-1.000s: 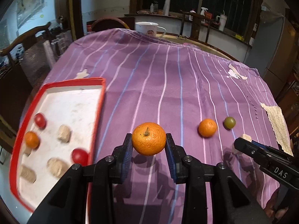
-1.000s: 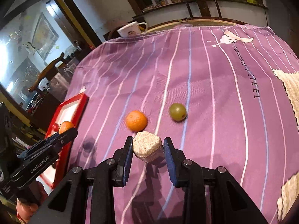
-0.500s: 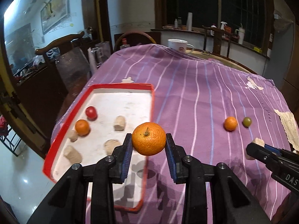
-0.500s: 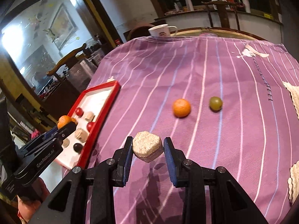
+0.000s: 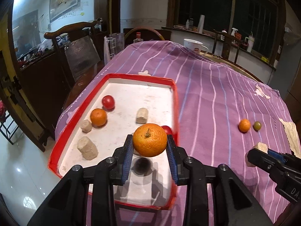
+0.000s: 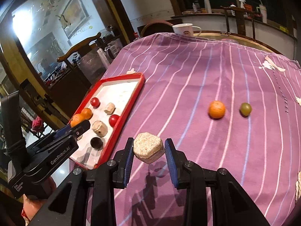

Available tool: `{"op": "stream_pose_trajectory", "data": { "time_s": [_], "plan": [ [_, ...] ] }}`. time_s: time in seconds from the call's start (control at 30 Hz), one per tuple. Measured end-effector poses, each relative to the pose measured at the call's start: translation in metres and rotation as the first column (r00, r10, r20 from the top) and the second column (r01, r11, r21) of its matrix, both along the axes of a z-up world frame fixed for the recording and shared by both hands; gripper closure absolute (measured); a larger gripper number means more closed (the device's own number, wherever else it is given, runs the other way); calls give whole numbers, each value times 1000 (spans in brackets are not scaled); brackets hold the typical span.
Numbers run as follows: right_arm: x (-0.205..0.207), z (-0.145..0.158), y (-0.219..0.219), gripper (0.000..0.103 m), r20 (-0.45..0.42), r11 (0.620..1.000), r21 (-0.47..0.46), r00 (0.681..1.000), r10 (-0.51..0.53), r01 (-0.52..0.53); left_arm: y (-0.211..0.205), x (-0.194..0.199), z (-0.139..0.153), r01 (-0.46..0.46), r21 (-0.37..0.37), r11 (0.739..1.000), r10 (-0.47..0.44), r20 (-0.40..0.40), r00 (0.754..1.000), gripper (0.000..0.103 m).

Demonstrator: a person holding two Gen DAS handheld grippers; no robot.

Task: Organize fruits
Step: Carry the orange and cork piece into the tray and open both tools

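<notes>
The left gripper [image 5: 150,146] clamps an orange [image 5: 150,140] directly above the red-rimmed tray [image 5: 56,146], while the right gripper [image 6: 149,154] grips a beige block [image 6: 148,147] beside it.

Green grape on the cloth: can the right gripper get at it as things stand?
Probably not yet: the path over the cloth to the grape looks free, but the right gripper is shut on a beige block.

Left gripper [image 5: 150,150] and right gripper [image 6: 148,153] raised, fingers [image 5: 126,156] of each clamped around a load.

Black claw [image 5: 150,157], blue pads [image 5: 128,156], silver screws
</notes>
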State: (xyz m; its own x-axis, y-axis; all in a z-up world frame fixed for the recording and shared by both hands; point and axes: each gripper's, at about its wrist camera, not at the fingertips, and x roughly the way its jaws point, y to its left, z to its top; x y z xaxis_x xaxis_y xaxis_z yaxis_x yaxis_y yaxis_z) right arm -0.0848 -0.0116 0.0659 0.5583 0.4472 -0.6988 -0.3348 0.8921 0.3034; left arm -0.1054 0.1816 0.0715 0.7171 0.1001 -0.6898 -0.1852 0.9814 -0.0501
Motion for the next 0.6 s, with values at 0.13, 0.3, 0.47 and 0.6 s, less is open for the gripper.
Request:
{"op": "stream_pose_trajectory", "data": {
  "time_s": [0.13, 0.3, 0.47, 0.6],
  "plan": [
    [5, -1, 21, 67, 1, 999, -16, 1000, 30, -30, 21, 3, -8, -39, -18, 999, 39, -11, 999, 70],
    [18, -6, 49, 67, -14, 997, -40, 998, 68, -69, 46, 9, -17, -83, -47, 995, 82, -28, 996, 70],
    [35, -9, 74, 67, -26, 994, -51, 995, 98, -99, 72, 15, -27, -130, -77, 989, 126, -48, 991, 70],
    [55, -11, 97, 67, -42, 991, -44, 992, 121, -123, 77, 18, -29, -131, -78, 988, 128, -40, 991, 70]
  ]
}}
